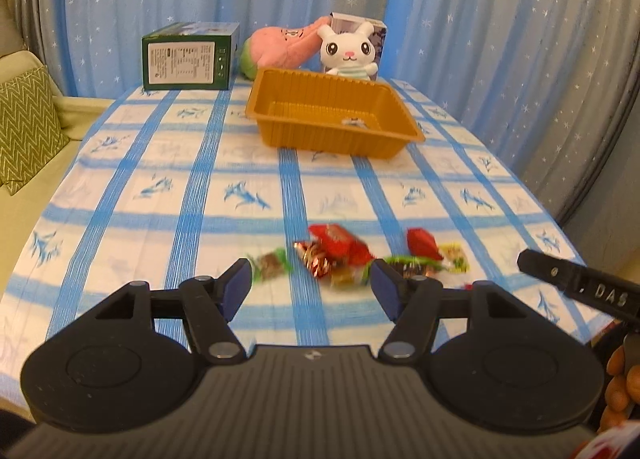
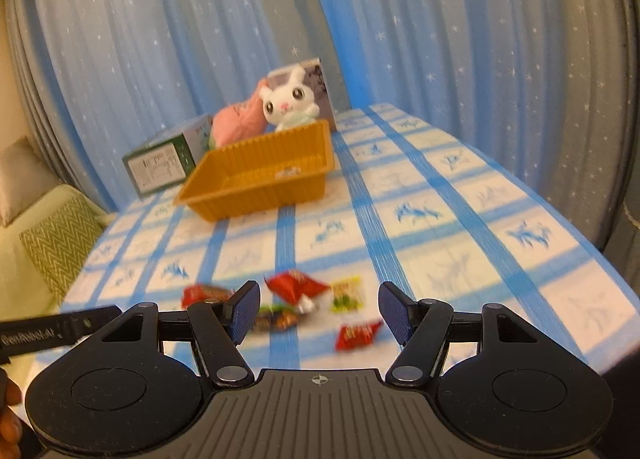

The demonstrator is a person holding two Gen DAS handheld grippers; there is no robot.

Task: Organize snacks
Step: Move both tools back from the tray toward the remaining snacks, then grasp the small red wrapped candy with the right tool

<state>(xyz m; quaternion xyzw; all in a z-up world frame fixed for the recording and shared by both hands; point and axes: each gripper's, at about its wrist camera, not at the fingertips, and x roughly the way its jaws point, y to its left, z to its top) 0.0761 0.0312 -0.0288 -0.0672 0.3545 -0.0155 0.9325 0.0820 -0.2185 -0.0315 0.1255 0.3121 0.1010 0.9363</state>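
Note:
Several wrapped snacks lie in a loose heap on the near part of the checked tablecloth: a red packet (image 1: pixel 340 243), another red packet (image 1: pixel 422 245), a green-ended candy (image 1: pixel 272 265) and a yellow packet (image 2: pixel 346 293). An orange plastic tray (image 1: pixel 332 139) stands further back, with one small wrapped piece (image 1: pixel 354 122) inside. My left gripper (image 1: pixel 310 279) hovers open just short of the heap, nothing between its pads. My right gripper (image 2: pixel 319 299) is open too, over the heap's right side, above a red packet (image 2: pixel 356 335).
Behind the tray (image 2: pixel 256 195) stand a green box (image 1: pixel 188 59), a pink plush (image 1: pixel 280 45) and a white bunny plush (image 1: pixel 348 51) against a small carton. A sofa with a zigzag cushion (image 1: pixel 24 127) is at the left. Blue starred curtains close the back.

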